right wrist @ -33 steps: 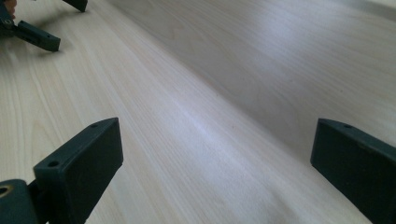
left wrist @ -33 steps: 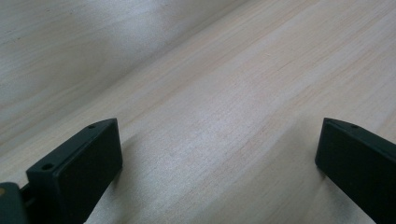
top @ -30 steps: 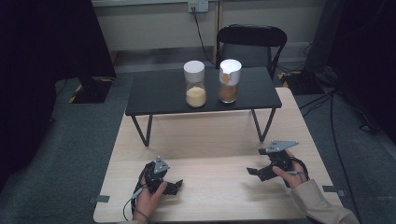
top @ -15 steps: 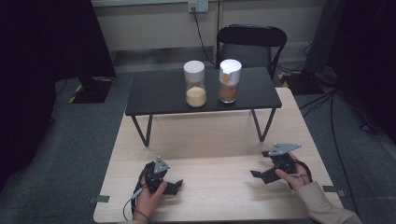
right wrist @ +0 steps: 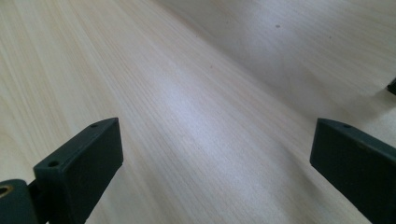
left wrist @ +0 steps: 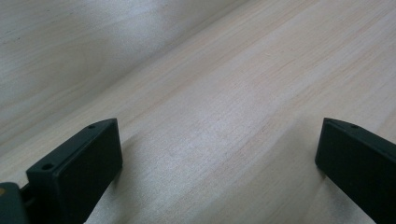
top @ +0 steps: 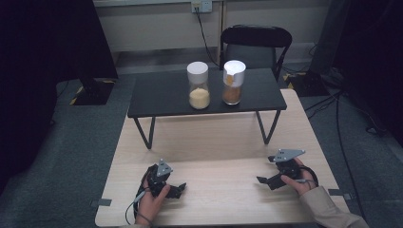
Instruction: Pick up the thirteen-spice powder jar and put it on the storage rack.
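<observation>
while both grippers rest low on the near wooden bench (top: 218, 142), jaws spread wide and empty: left gripper (top: 177, 189), right gripper (top: 264, 180). two white-capped jars, pale-filled jar (top: 198, 85) and brown-filled jar (top: 233, 82), stand upright on the black raised bench (top: 157, 95), well apart and straight ahead; the brown-filled jar is nearer the right gripper. since earlier, the right gripper has sunk slightly toward the person; left unchanged.

No readable text, labels, brands, numbers or signs anywhere
</observation>
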### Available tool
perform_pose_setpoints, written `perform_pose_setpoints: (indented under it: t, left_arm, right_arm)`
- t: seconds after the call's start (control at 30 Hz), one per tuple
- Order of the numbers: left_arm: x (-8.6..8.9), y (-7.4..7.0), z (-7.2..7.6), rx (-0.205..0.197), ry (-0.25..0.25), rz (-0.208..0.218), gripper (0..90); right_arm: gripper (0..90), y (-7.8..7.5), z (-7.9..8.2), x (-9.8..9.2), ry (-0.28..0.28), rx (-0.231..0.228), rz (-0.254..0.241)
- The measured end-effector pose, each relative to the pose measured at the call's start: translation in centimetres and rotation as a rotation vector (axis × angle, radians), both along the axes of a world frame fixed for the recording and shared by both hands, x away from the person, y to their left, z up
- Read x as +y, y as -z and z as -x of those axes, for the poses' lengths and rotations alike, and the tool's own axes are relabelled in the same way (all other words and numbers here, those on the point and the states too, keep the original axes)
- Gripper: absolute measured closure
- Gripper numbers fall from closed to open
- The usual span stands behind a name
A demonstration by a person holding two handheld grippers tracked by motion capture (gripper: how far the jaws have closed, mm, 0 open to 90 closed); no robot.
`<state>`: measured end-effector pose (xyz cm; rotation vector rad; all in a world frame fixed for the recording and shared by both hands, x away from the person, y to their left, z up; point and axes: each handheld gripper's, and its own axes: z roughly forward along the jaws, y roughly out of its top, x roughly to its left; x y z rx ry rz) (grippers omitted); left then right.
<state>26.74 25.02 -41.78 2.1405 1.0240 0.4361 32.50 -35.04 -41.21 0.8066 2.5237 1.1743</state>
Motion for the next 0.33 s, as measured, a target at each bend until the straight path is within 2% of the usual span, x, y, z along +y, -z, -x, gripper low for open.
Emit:
perform_pose_setpoints:
  t: [0.1, 0.17, 0.27, 0.33]
  left_arm:
    - [0.00, 0.00, 0.00, 0.000, 0.000, 0.000, 0.0]
    - [0.00, 0.00, 0.00, 0.000, 0.000, 0.000, 0.0]
    - [0.00, 0.00, 0.00, 0.000, 0.000, 0.000, 0.0]
    - [0.00, 0.00, 0.00, 0.000, 0.000, 0.000, 0.0]
  right_arm:
    - [1.6, 0.32, -0.16, -0.23, -0.002, 0.009, 0.003]
    - [1.6, 0.26, 0.02, -0.06, -0.010, -0.016, 0.039]
    - [1.5, 0.31, 0.08, -0.26, -0.009, -0.022, 0.036]
    - [0.0, 0.05, 0.01, 0.32, -0.005, -0.010, 0.074]
